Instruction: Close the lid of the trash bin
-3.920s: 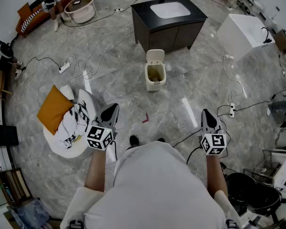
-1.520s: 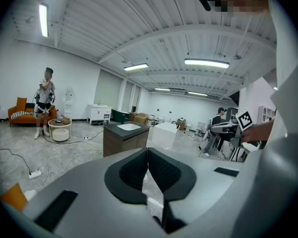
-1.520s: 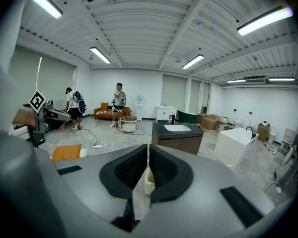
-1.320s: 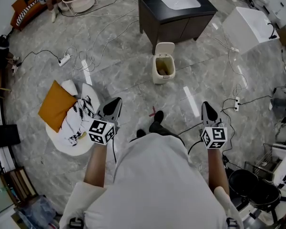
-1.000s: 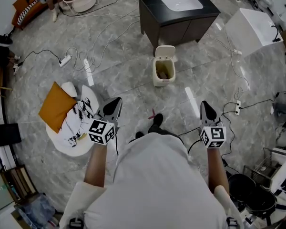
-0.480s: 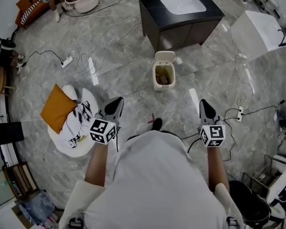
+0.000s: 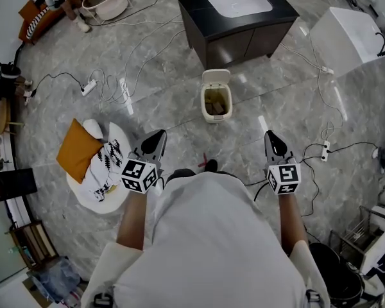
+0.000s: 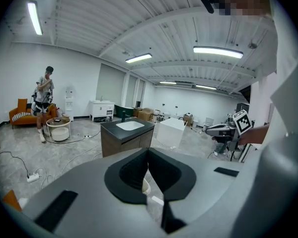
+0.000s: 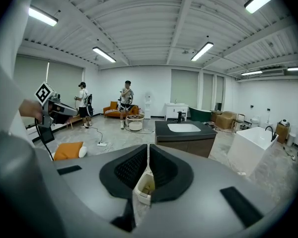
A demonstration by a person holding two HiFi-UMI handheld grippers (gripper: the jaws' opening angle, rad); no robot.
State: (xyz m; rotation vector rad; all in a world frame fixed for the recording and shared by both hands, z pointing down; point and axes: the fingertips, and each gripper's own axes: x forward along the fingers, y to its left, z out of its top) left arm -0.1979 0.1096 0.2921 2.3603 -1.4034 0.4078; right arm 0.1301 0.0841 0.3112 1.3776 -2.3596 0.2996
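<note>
Plenty of bare grey floor (image 7: 179, 117) lies open between the person and the bin. At the left edge of that stretch an orange cushion (image 7: 77, 149) lies on a round white seat (image 7: 106, 194), and white cables with a power strip (image 7: 88, 88) trail beyond it. The left gripper (image 7: 158, 135) is held out beside the seat, its fingers closed together on nothing. Ahead, about midway between the two grippers and well apart from both, the trash bin (image 7: 215, 104) stands on the floor just in front of a dark sink cabinet (image 7: 234, 27). It is cream-coloured. Its lid (image 7: 216, 77) is tipped up at the far edge, leaving the mouth open with brownish stuff inside. The right gripper (image 7: 270, 136) is likewise closed and empty. Right of it a cable with a small plug strip (image 7: 325, 147) curls over the floor. A white tub (image 7: 350, 40) stands toward the far right.
</note>
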